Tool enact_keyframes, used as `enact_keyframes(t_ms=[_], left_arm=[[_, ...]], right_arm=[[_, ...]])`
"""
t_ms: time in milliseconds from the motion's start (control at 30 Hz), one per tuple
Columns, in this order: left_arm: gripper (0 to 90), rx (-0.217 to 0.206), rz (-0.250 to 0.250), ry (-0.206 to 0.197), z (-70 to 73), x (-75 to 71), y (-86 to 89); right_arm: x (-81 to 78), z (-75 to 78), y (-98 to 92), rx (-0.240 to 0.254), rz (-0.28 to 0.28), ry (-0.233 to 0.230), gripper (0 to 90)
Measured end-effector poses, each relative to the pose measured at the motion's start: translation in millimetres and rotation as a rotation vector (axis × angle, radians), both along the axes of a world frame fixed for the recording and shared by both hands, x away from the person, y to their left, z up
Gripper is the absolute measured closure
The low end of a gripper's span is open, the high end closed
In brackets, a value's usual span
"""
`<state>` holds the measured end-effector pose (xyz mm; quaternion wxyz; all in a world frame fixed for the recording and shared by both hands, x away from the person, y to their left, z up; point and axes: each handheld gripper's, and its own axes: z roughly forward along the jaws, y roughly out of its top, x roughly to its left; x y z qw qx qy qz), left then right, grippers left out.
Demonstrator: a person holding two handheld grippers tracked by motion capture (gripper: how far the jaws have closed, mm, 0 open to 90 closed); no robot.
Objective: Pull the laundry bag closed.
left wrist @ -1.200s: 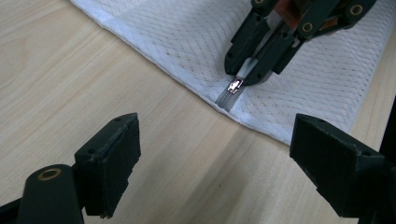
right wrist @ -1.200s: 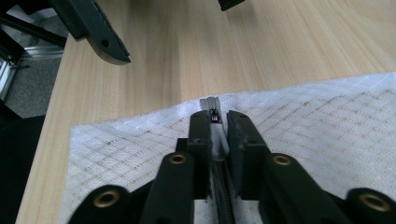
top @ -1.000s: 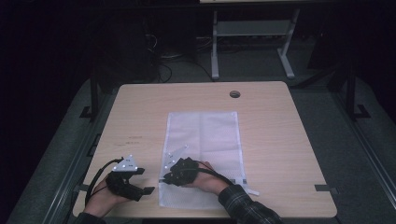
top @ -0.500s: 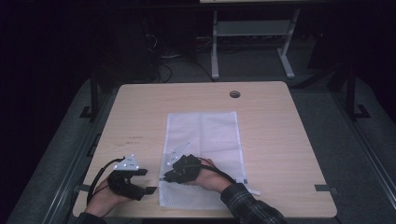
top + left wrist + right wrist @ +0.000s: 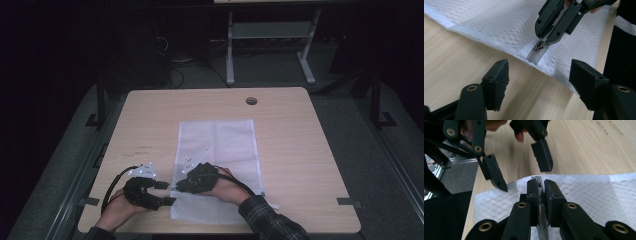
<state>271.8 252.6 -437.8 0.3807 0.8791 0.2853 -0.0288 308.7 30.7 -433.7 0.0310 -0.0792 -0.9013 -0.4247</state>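
A white mesh bag (image 5: pixel 220 140) lies flat in the middle of the wooden table (image 5: pixel 305 150), its zipper (image 5: pixel 535 53) running along the near left edge. My right gripper (image 5: pixel 177 188) is shut on the small metal zipper pull (image 5: pixel 539 46), which also pokes out between its pads (image 5: pixel 539 182). My left gripper (image 5: pixel 165 193) sits just left of the bag, low over the wood. It is open, its jaws astride the bag's edge (image 5: pixel 542 82) with nothing between them. In the right gripper view, the left gripper's fingers (image 5: pixel 543 155) hover beyond the bag's edge.
A round cable hole (image 5: pixel 251 101) sits near the table's far edge. A metal stand (image 5: pixel 270 50) is on the dark floor behind the table. A checked sleeve (image 5: pixel 272 220) comes in at the bottom. Bare wood spreads left and right of the bag.
My left gripper has crept slightly right toward the bag's edge. The right gripper stays shut on the zipper pull in about the same place.
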Motion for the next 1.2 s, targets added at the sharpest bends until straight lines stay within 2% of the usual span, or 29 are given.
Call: enact_keyframes(t_ms=[100,167,367,533,600,667,700,867,1000,1200], left_arm=[[35.4,-0.003,-0.007,0.026,-2.3,2.9,-2.9],[36.4,-0.001,-0.008,0.039,-4.1,4.0,-4.1],[44.5,-0.016,-0.019,0.073,-6.4,6.9,-6.3],[55.5,-0.007,-0.031,0.102,-6.9,8.2,-7.6],[65.1,-0.005,-0.037,0.115,-7.2,8.5,-7.0],[68.6,0.000,-0.039,0.133,-7.0,9.1,-6.3],[74.4,-0.011,-0.042,0.142,-6.4,9.3,-6.1],[86.4,-0.014,-0.043,0.168,-5.4,10.1,-6.1],[88.5,-0.024,-0.032,0.193,-5.1,10.8,-5.4],[89.4,-0.020,-0.005,0.198,-2.7,11.1,-2.9]], right_arm=[[0.0,2.1,-1.4,0.007,-0.002,-0.003,83.3],[-0.1,3.6,-2.8,0.012,-0.007,-0.008,86.8],[-0.3,3.6,-3.5,0.008,0.003,-0.005,86.9],[-0.6,3.6,-2.7,0.008,0.007,-0.004,86.8],[-0.7,3.2,-3.0,0.008,0.007,-0.005,86.8],[-0.7,3.3,-3.0,0.008,0.007,-0.006,86.8],[-0.7,3.4,-3.0,0.008,0.004,-0.009,86.8],[-0.4,3.4,-3.6,0.010,0.002,-0.006,86.8],[-0.7,3.2,-3.8,0.009,0.002,-0.007,86.8],[-0.6,2.3,-5.9,0.002,0.007,-0.008,86.8]])
